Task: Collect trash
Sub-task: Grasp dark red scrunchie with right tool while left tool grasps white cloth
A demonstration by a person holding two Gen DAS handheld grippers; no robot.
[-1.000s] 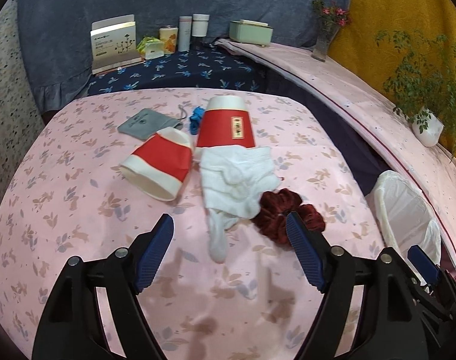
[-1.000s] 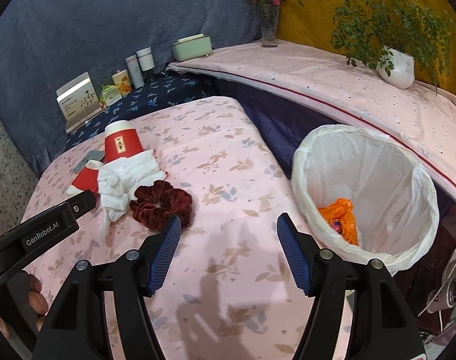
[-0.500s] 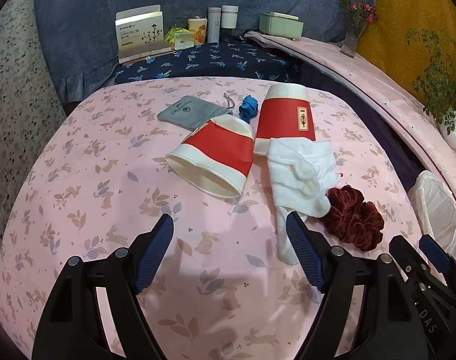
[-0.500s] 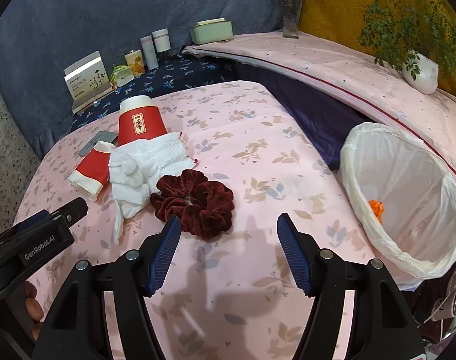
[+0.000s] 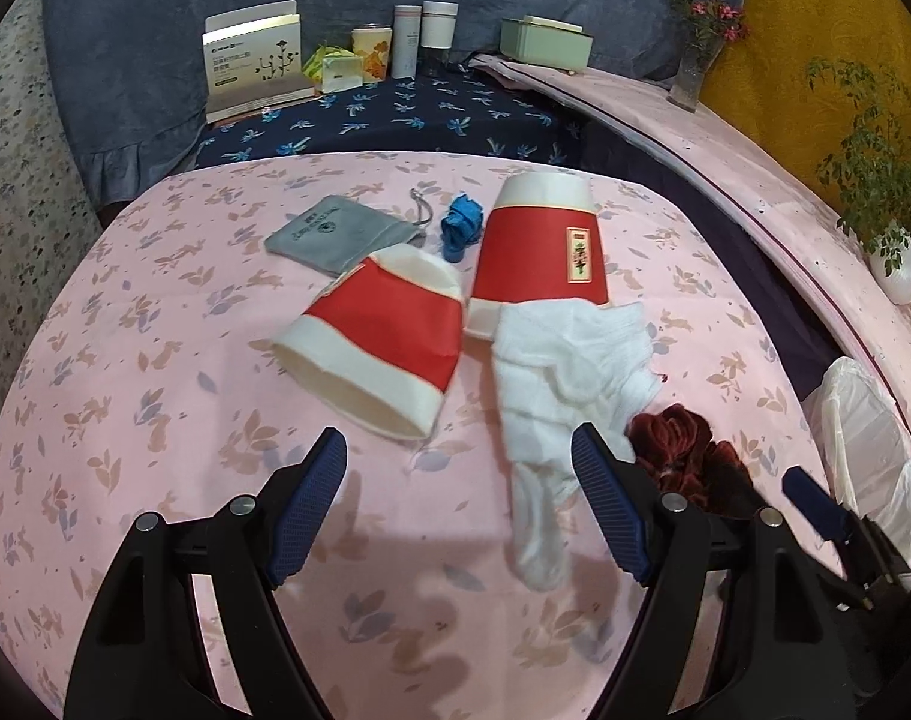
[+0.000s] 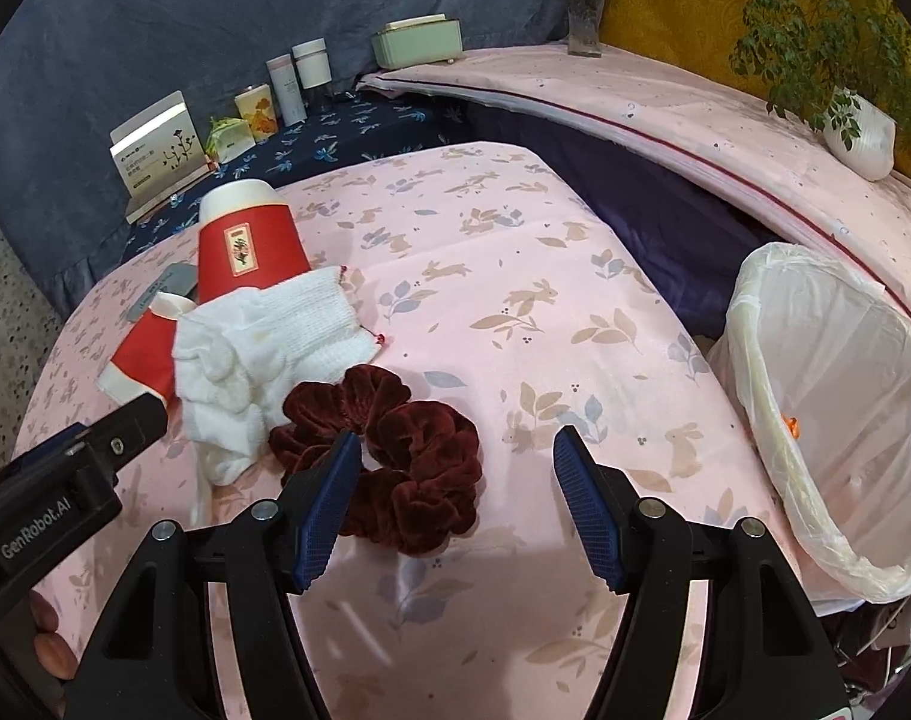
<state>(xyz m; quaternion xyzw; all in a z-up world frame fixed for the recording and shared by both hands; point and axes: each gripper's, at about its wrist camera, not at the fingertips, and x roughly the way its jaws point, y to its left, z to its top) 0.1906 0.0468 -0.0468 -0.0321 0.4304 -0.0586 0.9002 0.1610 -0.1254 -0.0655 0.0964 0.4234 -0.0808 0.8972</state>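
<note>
On the pink table lie a crushed red-and-white paper cup [image 5: 377, 354], an upside-down red cup [image 5: 542, 252], white gloves [image 5: 566, 360], a dark red scrunchie [image 6: 395, 444], a blue scrap [image 5: 460, 225] and a grey pouch [image 5: 341, 234]. My left gripper [image 5: 458, 504] is open and empty, just short of the crushed cup. My right gripper [image 6: 455, 504] is open and empty, its left finger over the scrunchie. A white-lined trash bin [image 6: 839, 402] stands at the right with an orange scrap [image 6: 789, 423] inside.
Boxes, bottles and a green case [image 5: 545, 45] stand on the dark blue cloth at the back. A flower vase [image 6: 584, 18] and a potted plant [image 6: 863, 126] sit on the raised pink ledge at the right. The left gripper's body [image 6: 53, 504] shows at the right wrist view's lower left.
The right gripper has moved left, away from the bin and up to the scrunchie. The left gripper swung left, then came closer to the crushed cup. Both stayed open.
</note>
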